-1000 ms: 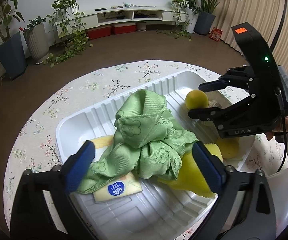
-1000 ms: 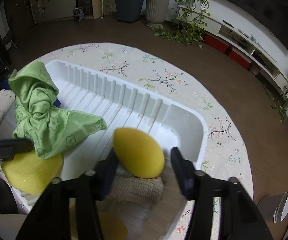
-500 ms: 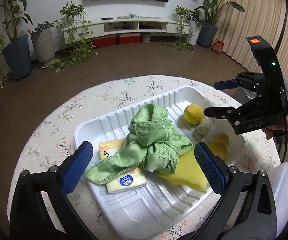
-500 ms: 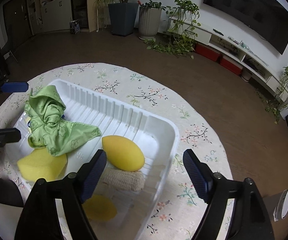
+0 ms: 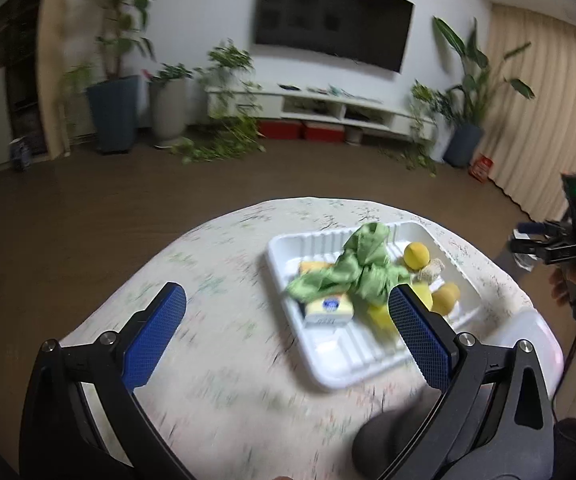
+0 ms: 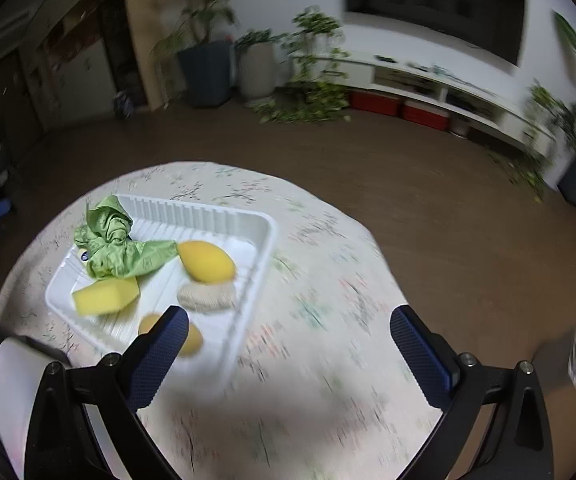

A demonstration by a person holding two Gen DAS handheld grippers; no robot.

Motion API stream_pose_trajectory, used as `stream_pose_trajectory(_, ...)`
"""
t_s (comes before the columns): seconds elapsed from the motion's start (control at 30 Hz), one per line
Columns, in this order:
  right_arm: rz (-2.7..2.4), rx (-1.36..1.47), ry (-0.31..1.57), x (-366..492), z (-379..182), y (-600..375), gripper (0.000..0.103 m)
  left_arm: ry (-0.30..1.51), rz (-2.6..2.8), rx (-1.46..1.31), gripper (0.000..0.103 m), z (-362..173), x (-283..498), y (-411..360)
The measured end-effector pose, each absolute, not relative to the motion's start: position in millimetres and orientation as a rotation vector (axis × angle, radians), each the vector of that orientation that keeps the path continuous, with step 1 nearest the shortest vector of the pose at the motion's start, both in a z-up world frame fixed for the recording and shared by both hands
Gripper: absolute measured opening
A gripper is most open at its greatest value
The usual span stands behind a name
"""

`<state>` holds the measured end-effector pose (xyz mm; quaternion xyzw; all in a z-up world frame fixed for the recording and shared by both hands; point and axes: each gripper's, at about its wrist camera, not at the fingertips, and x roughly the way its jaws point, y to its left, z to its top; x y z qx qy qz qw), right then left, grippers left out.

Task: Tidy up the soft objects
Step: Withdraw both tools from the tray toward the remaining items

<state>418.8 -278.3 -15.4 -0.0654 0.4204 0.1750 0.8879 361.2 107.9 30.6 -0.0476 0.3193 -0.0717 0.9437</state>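
On the floral-clothed table, the white tray [image 6: 264, 248] holds the green cloth [image 6: 116, 248], yellow sponges [image 6: 104, 300] and woven scrubber together. Both the left gripper [image 5: 288, 316] and right gripper [image 6: 288, 340] have pulled back since a second ago, jaws wide and empty, so the sorting looks finished.

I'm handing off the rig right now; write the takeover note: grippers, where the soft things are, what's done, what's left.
Left gripper: open, empty, held above the table near the tray.
Right gripper: open, empty, held off the tray's corner.
White tray on the floral tablecloth holds everything: green cloth bunched at one end, draped partly over a labelled packet; yellow sponge block; big yellow egg-shaped sponge; beige knitted roll; a smaller yellow piece.
Done: all soft items visible are in the tray.
Left: probably nothing, maybe tidying the cloth.
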Motion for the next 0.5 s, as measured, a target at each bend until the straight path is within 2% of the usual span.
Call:
stream_pose_trajectory(0.27, 0.346, -0.065, 0.824, 312.6, -13.9, -331.5, 0.103, 0.611, -0.065, -0.153, 0.103, 23.5, 252.3, 113.1)
stream_pose_trajectory(0.5, 0.410, 0.057, 0.822, 223.9, -26.1, -332.4, 0.103, 0.635, -0.070, -0.191, 0.103, 5.0, 172.7, 81.4)
